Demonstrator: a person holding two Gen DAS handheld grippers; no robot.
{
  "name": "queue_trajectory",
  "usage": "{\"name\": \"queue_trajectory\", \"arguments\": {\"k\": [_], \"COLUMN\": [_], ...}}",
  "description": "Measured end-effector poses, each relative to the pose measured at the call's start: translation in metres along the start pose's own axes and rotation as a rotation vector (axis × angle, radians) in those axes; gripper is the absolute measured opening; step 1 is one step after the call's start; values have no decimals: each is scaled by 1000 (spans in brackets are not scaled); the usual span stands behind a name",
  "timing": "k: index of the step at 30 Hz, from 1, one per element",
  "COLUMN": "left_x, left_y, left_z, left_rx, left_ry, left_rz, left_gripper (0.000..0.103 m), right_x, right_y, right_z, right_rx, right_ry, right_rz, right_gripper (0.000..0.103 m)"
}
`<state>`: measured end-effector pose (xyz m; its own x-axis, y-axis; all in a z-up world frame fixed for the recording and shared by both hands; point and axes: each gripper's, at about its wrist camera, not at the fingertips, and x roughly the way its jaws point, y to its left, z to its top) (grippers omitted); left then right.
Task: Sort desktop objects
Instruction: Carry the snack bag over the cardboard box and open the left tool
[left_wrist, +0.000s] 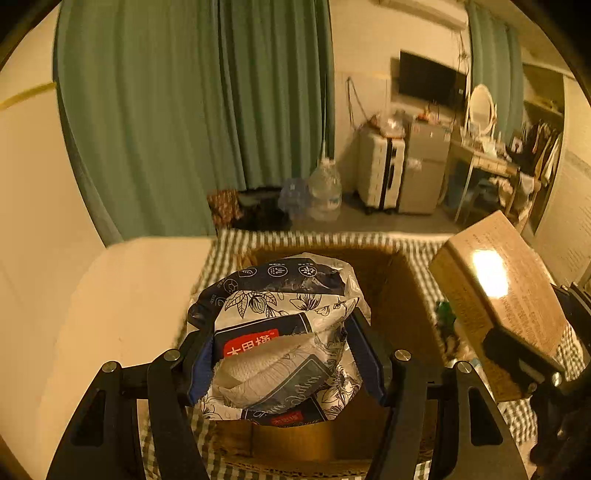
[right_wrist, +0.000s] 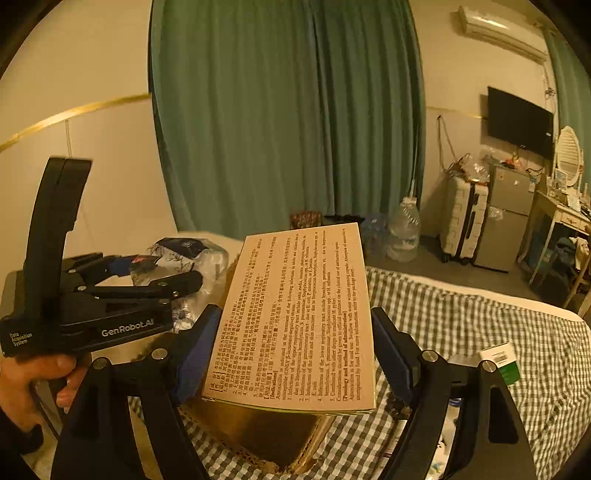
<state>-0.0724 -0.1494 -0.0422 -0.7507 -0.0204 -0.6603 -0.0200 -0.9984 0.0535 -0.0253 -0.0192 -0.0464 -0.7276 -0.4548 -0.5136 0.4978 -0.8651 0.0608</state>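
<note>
From the left wrist view, the left hand-held gripper is clamped on a crinkled white plastic pack of tissues with dark blue floral print and a red label, its blue pads pressing both sides. The pack hangs over an open brown cardboard box that sits on a green-and-white checked bed cover. At three o'clock, the right hand-held gripper carries a flat tan cardboard medicine box covered in small print, tilted, just beside the cardboard box's right wall.

From the right wrist view, the right hand-held gripper grips that tan medicine box by its long edges, printed face up, above the brown cardboard box. At nine o'clock a hand holds the left hand-held gripper with the tissue pack in its jaws. At four o'clock a small green-and-white carton lies on the checked cover.
</note>
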Motion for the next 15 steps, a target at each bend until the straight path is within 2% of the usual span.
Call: {"name": "queue_trajectory", "arguments": {"k": [7, 8, 9, 10, 15], "left_x": [35, 37, 40, 40, 41], "left_y": [-1, -1, -1, -1, -2], "left_z": [-14, -16, -17, -19, -24], "left_rx": [6, 6, 10, 16, 28], "left_ry": [116, 127, 142, 148, 160], "left_rz": [-2, 5, 28, 35, 33], "left_gripper": [66, 66, 66, 66, 70], "right_x": [43, 48, 49, 53, 66], "right_y": [0, -1, 1, 2, 7], "right_z": [-25, -28, -30, -33, -41], "right_rx": [-20, -30, -40, -55, -77], "right_ry": [87, 96, 100, 110, 126], "right_rz": [26, 25, 22, 17, 21], "right_gripper": [79, 77, 61, 55, 55]}}
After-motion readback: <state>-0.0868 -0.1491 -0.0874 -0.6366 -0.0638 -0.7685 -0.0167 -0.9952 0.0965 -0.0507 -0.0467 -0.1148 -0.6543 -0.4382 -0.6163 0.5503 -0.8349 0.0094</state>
